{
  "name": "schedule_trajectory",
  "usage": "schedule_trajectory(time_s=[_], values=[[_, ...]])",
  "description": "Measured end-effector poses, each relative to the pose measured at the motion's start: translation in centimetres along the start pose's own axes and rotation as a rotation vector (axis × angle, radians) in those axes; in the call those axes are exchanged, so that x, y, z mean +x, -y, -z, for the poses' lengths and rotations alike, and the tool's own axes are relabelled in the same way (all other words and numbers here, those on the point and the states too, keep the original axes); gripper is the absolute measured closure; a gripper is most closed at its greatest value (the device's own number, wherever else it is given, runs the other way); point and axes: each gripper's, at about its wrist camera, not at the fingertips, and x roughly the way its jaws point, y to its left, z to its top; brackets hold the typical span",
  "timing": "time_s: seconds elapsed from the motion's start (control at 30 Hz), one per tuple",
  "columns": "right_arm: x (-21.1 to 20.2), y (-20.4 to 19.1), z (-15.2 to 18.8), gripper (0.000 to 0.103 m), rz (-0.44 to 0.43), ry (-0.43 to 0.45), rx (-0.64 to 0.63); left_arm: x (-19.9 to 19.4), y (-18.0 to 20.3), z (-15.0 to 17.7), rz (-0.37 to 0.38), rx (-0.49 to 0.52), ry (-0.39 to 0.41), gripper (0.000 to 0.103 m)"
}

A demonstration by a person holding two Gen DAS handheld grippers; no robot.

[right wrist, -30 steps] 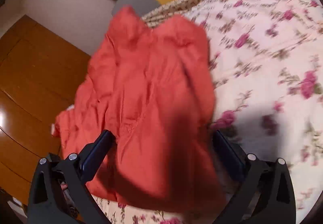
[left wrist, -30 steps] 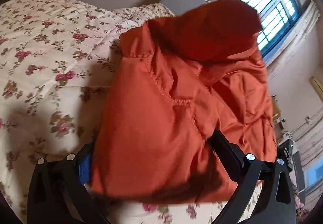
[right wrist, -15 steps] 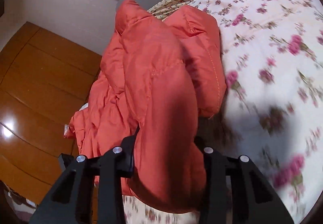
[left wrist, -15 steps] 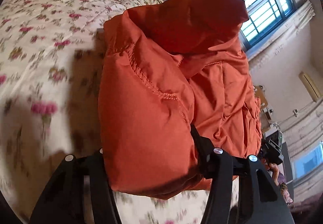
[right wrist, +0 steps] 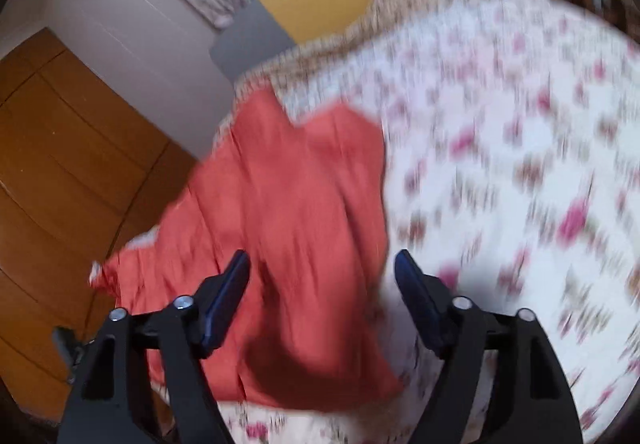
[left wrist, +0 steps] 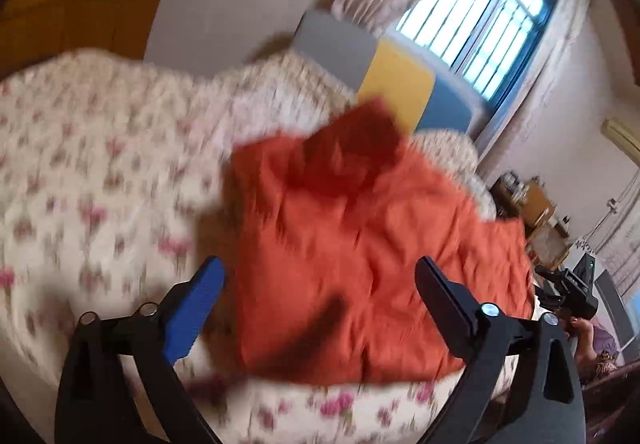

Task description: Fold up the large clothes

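No readable text, labels, brands, numbers or signs are found in either view. Both views are motion-blurred.

Motion-blurred orange jacket (left wrist: 360, 256) and floral bedspread (right wrist: 500, 164)
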Motion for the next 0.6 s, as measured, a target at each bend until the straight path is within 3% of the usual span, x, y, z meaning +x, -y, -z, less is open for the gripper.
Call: schedule_trajectory(time_s=[0.13, 0.23, 0.27, 0.3, 0.33, 0.37, 0.43, 0.6], values=[[3.1, -2.9, -3.1, 0.024, 0.034, 0.009, -0.119, 4.3, 2.7, -3.3, -0.037, 0.119, -0.018, 0.003], [6.4, -4.9, -4.5, 0.026, 0.102, -0.036, -0.19, 8.2, 4.1, -5.0, -0.042, 0.183, -0.047, 0.003], [7.3, -5.5, -4.5, 0.034, 0.112, -0.051, -0.201, 8.9, 4.0, -5.1, -0.032, 0.17, -0.06, 0.012], [7.8, -6.1, -4.4, 0.062, 0.128, -0.075, -0.215, 9.8, 3.7, -5.5, -0.008, 0.105, -0.093, 0.047], [7.7, -6.7, -3.9, 0.082, 0.123, -0.087, -0.225, 10.1, 3.2, -5.7, 0.023, 0.032, -0.118, 0.063], [7.3, -7.4, -3.9, 0.086, 0.109, -0.076, -0.24, 10.2, 2.7, -5.8, 0.05, -0.032, -0.127, 0.07], [5.6, -8.7, -4.0, 0.091, 0.096, -0.02, -0.277, 8.3, 2.6, -6.2, 0.088, -0.104, -0.06, 0.072], [3.9, -9.8, -6.5, 0.094, 0.103, 0.083, -0.248, 6.2, 4.2, -8.8, -0.01, -0.024, 0.079, 0.076]])
